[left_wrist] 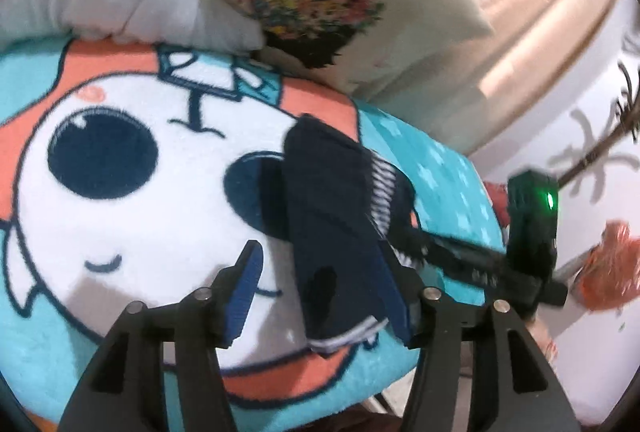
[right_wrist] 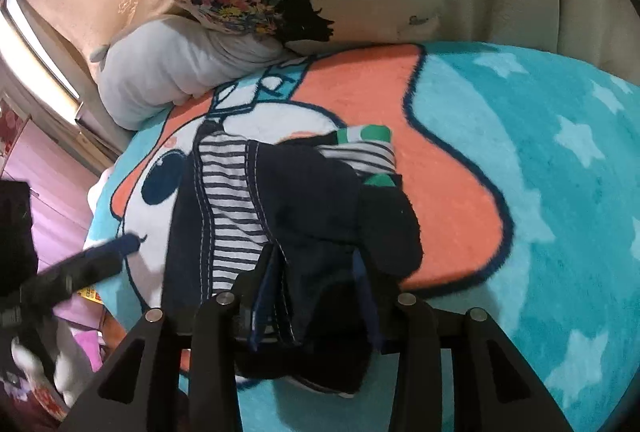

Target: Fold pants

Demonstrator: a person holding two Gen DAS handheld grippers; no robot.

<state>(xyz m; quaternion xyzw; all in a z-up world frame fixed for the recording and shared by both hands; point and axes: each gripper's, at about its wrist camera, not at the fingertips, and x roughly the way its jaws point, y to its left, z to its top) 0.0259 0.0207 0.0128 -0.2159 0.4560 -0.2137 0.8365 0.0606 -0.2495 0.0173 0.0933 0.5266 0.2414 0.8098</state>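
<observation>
Pants lie small, dark navy and bunched on a cartoon-print fleece blanket spread over what looks like a bed, their striped lining showing where the waist has turned out. Starting at the left, the blanket's white face patch is bare and flat, a good landing place for a fold. Next comes the left tool, released: its left pad stands clear in the air and the cloth only drapes against the inner side of its right finger, so nothing is pinched there. In the middle the garment rises in a rumpled ridge rather than lying flat, and I judge the fold is only half formed. To the right, the right tool is clenched on a thick wad of navy cloth that fills the gap between its fingers, with more fabric spilling below them. To do this step well, I would have the left tool take a clean pinch on a single edge — the waistband or a hem, not a heap of layers — before anything is lifted. Both tools should then draw apart gently so the cloth goes taut, and lay it down low over the blanket, edges matched. The likely fault is catching the fleece pile along with the cloth; keeping the pads just above the blanket avoids that.
</observation>
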